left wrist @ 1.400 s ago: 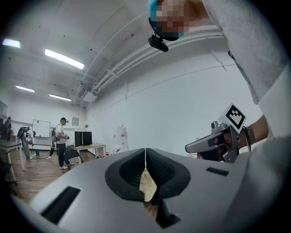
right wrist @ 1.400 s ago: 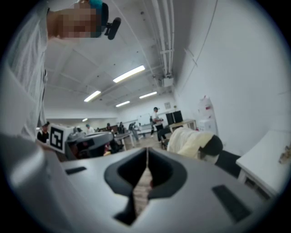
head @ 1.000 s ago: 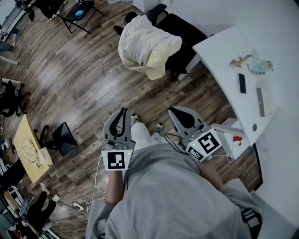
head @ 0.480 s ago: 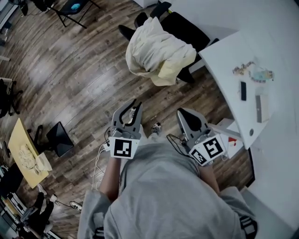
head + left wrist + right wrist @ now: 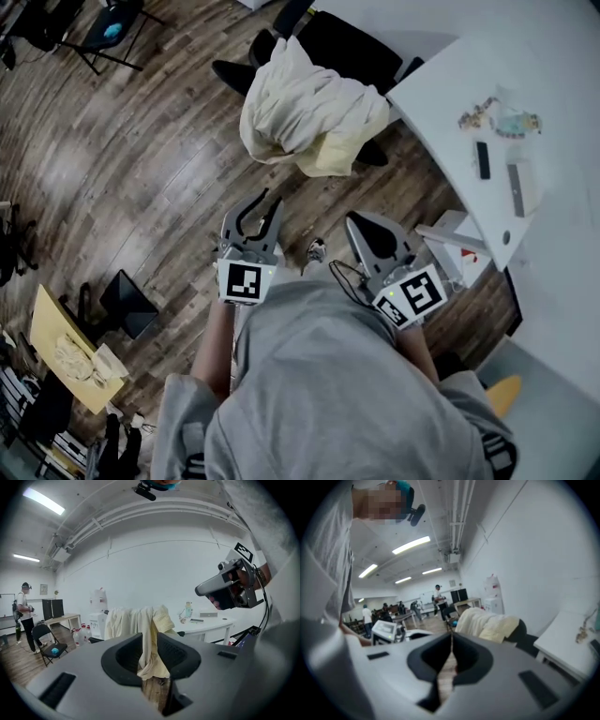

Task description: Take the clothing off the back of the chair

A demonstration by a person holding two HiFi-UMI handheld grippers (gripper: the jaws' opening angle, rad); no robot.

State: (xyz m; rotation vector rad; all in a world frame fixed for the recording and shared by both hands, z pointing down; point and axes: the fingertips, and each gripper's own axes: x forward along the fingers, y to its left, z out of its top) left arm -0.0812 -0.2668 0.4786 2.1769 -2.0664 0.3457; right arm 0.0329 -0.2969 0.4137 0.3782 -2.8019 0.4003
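Note:
A cream garment (image 5: pixel 309 117) hangs over the back of a black office chair (image 5: pixel 349 49), some way ahead of both grippers. My left gripper (image 5: pixel 261 204) is held over the wood floor, pointing at the garment. Its jaws are opening, with nothing between them. The left gripper view shows the garment (image 5: pixel 140 620) beyond the gap between the jaws. My right gripper (image 5: pixel 356 223) is beside the left one, shut and empty, with the garment (image 5: pixel 487 626) ahead and to its right. Neither gripper touches the cloth.
A white desk (image 5: pixel 441 112) with small items stands right of the chair. A folding chair (image 5: pixel 105 30) is far left, a black case (image 5: pixel 127 300) and a yellow table (image 5: pixel 45 328) at lower left. Several people (image 5: pixel 438 599) stand far off.
Both grippers have moved forward toward the chair, and the garment now sits nearer in the head view. The left jaws went from shut to parted. The right jaws stayed shut.

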